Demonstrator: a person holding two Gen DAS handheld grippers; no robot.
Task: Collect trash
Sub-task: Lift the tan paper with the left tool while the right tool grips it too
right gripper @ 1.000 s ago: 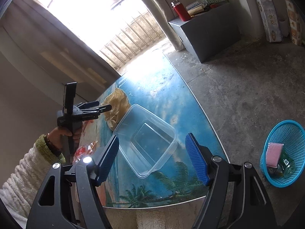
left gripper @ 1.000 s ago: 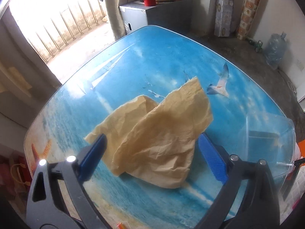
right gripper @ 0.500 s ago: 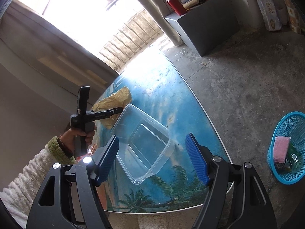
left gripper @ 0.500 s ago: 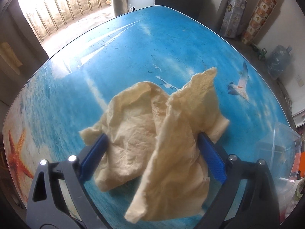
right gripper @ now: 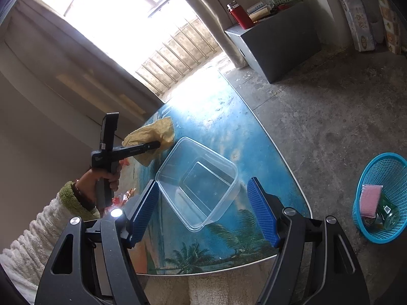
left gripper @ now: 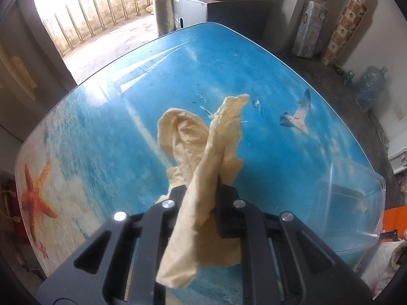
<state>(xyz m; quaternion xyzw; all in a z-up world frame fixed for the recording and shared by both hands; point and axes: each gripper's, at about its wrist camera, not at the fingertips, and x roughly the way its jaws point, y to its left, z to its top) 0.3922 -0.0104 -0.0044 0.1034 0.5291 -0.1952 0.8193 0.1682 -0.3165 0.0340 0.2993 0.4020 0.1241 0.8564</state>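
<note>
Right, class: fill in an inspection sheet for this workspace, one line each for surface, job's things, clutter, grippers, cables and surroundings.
Surface: table with a printed beach scene.
Job's things: crumpled paper in the left gripper; blue basket on the floor, already holding trash.
Clutter: empty clear tub on the table.
Grippers: left gripper shut on the paper; right gripper open, above the tub.
Cables: nothing seen on the table.
Surroundings: grey cabinet with red flask; concrete floor.
</note>
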